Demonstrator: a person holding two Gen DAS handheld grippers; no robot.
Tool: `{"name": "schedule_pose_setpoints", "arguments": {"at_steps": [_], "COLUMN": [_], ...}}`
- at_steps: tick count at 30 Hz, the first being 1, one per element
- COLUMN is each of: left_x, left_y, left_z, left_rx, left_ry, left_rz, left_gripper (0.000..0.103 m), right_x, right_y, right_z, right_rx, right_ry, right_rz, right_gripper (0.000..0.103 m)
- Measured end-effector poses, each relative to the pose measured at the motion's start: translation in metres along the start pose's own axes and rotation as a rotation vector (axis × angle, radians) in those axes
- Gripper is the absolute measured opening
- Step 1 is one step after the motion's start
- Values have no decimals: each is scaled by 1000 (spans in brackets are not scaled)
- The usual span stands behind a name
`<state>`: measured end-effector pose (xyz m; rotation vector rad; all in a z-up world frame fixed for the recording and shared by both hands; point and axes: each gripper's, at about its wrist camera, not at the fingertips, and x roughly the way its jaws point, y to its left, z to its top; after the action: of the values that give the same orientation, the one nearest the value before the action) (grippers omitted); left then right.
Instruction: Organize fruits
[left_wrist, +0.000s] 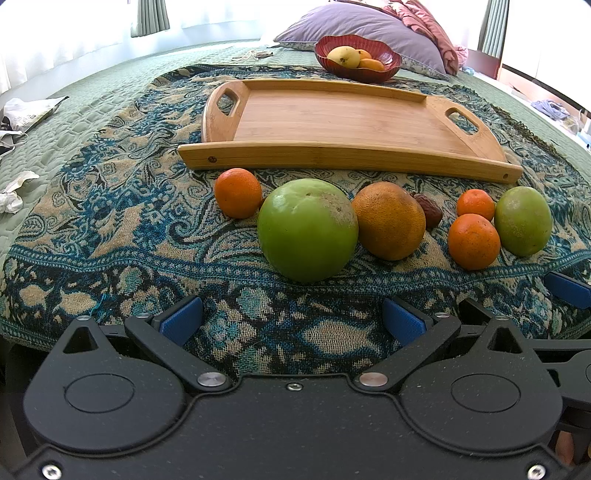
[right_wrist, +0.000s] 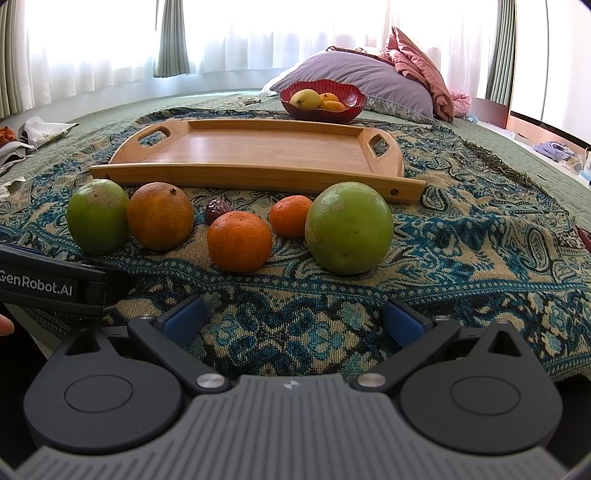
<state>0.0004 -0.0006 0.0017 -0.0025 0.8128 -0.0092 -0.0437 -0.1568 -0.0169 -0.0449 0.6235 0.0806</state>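
Bamboo tray (left_wrist: 332, 122) sits bare on the bed's patterned throw (left_wrist: 110, 229), and the fruit lies in a loose row just in front of its near rail. My left gripper (left_wrist: 291, 321) has its jaws spread wide and holding nothing, lined up on the big green fruit (left_wrist: 307, 229); my right gripper (right_wrist: 293, 319) is likewise wide apart and unloaded, facing the other green fruit (right_wrist: 349, 228). I judge the first pick is due: I'd come in low and centred, closing across the widest part, since round fruit on soft cloth may roll into the orange (left_wrist: 389, 220) touching it.
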Motion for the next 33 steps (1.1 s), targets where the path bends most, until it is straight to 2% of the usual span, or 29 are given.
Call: {"name": "schedule_pose_setpoints", "arguments": {"at_steps": [8, 10, 13, 15, 18, 20, 23, 25, 27, 31, 33], "left_x": [-3, -1, -4, -4, -4, -7, -18, -25, -28, -25, -23], "left_y": [-5, -6, -2, -3, -3, 1, 6, 8, 12, 19, 20], "left_z": [-1, -2, -8, -11, -10, -6, -5, -4, -3, 2, 1], "left_rx": [15, 44, 34, 58, 63, 38, 8, -2, -25, -75, -78], "left_ry": [-7, -24, -62, -87, -84, -79, -156, -231, -264, -262, -262], "left_rz": [14, 16, -13, -13, -15, -28, -2, 32, 20, -47, -70], "left_gripper": [103, 103, 103, 103, 103, 103, 99, 99, 97, 78, 69], "right_x": [-1, -5, -8, -8, -5, -6, -12, -20, -29, -35, -34], "right_y": [0, 4, 6, 0, -10, -7, -9, -14, -18, -31, -38], "right_z": [0, -1, -9, -11, -10, -11, -3, -4, -4, 2, 5], "right_rx": [-8, -44, -138, -125, -35, -73, -89, -63, -63, -50, -17], "right_ry": [-9, -42, -119, -134, -125, -142, -139, -187, -246, -297, -292], "right_rz": [-1, -21, -37, -14, 25, 17, 25, 10, -29, -73, -62], "right_gripper": [103, 103, 103, 103, 103, 103, 103, 103, 103, 103, 96]}}
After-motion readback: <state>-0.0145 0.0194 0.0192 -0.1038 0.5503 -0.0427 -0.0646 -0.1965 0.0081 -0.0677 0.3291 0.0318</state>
